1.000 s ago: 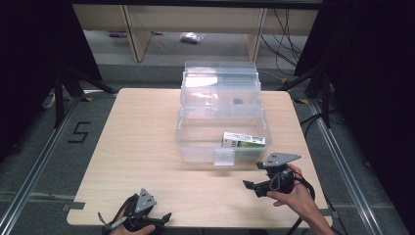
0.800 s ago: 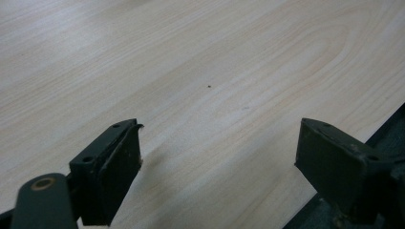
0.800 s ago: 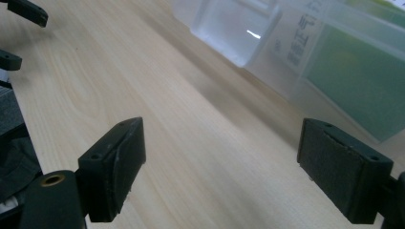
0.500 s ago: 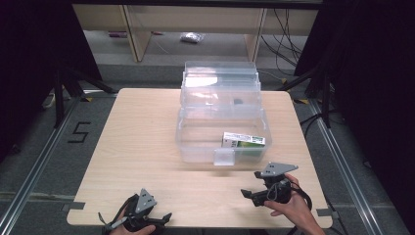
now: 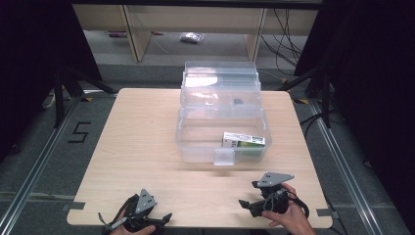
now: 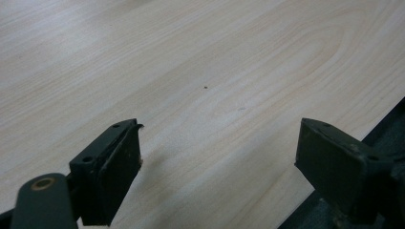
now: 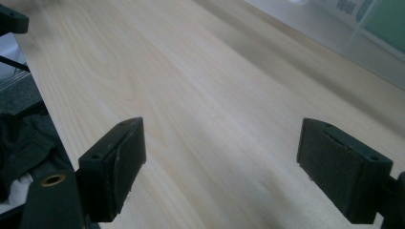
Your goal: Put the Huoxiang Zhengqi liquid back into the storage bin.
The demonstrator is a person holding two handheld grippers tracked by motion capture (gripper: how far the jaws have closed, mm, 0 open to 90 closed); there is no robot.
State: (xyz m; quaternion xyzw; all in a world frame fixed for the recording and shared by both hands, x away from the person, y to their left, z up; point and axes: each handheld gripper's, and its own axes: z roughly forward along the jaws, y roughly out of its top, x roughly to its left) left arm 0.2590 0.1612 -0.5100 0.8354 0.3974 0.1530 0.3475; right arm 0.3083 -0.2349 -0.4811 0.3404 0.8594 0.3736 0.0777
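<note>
Left gripper (image 5: 164, 217) lay at lower left of the table (image 5: 142, 147), jaws wide apart, empty. Clear box (image 5: 222, 128) sat centre frame, its green carton (image 5: 243, 140) lying long axis left-right. Right gripper (image 5: 247, 204), lower right, jaws spread and empty, was nearer; carton lay above it.

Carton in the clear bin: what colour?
White and green carton with dark print, clearest in the high view.
</note>
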